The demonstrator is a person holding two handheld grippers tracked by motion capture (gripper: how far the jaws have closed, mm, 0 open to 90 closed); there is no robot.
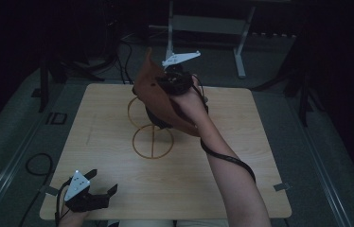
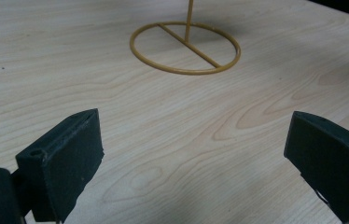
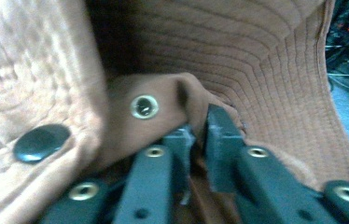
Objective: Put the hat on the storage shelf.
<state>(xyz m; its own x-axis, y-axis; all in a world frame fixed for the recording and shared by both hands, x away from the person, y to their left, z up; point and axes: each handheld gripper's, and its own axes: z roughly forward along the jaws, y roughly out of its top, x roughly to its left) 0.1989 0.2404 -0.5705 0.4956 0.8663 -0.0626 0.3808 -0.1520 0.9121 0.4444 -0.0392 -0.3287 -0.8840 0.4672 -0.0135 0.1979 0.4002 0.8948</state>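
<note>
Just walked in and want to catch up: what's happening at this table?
A person works two tongs at a wooden table. The right tongs pinch a fold of a brown bucket hat, held up above a yellow wire stand. The left tongs rest open near the table's front edge, holding nothing.

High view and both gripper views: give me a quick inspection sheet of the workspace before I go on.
Surface: light wooden tabletop, bare around the stand.
Job's things: brown hat held up over the yellow wire stand; the stand's ring base lies flat on the wood.
Clutter: nothing seen.
Grippers: right hand-held gripper pinches the hat's fabric beside a metal eyelet; left hand-held gripper rests at the near left edge, jaws wide apart, nothing between them.
Cables: black cable runs along the right forearm; another loops on the floor at left.
Surroundings: dark room, grey floor, metal frame legs behind the table.
</note>
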